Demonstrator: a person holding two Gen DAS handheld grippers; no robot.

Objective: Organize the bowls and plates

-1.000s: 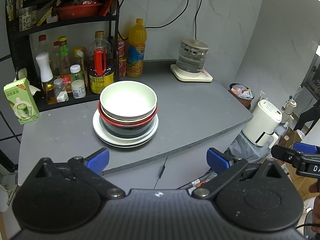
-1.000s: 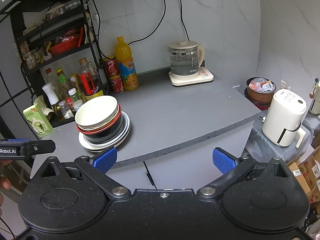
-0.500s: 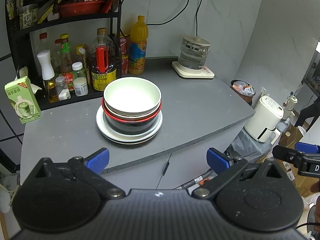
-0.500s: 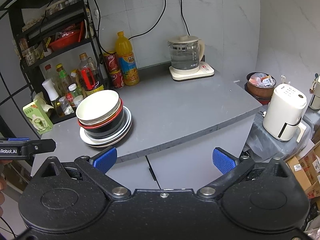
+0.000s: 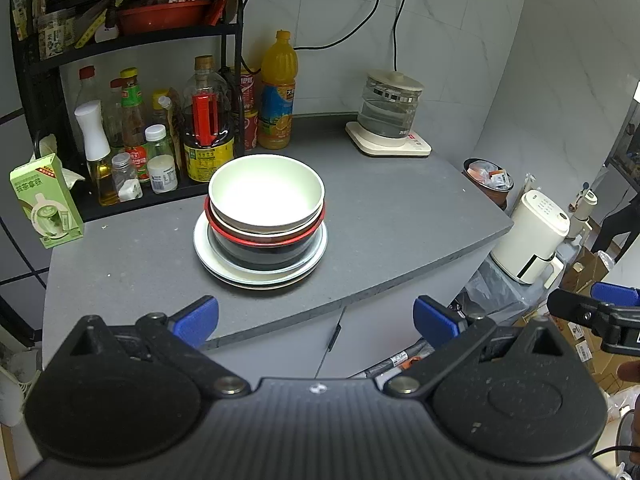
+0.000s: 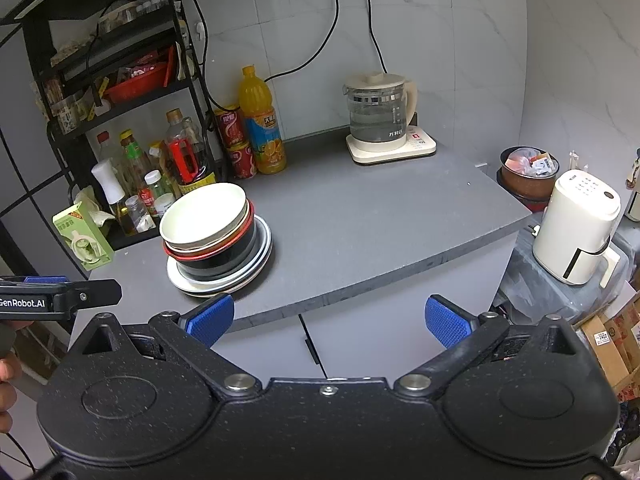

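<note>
A stack of dishes stands on the grey counter (image 5: 400, 216): a white bowl (image 5: 266, 192) on top, a red-rimmed bowl (image 5: 264, 236) and a black bowl (image 5: 264, 254) under it, white plates (image 5: 260, 274) at the bottom. The stack also shows in the right wrist view (image 6: 204, 216). My left gripper (image 5: 316, 320) is open and empty, in front of the counter's near edge, short of the stack. My right gripper (image 6: 328, 318) is open and empty, off the counter's front edge, right of the stack.
A black rack (image 5: 120, 40) with sauce bottles stands at the back left. An orange juice bottle (image 5: 276, 92), red cans (image 6: 236, 144), a glass kettle (image 5: 390, 108) and a green carton (image 5: 46, 200) stand around. A white appliance (image 6: 576, 224) and a bin (image 6: 528, 176) are off the right edge.
Both grippers have moved a little closer to the counter; the stack sits slightly larger in both views. The jaws stay open.
</note>
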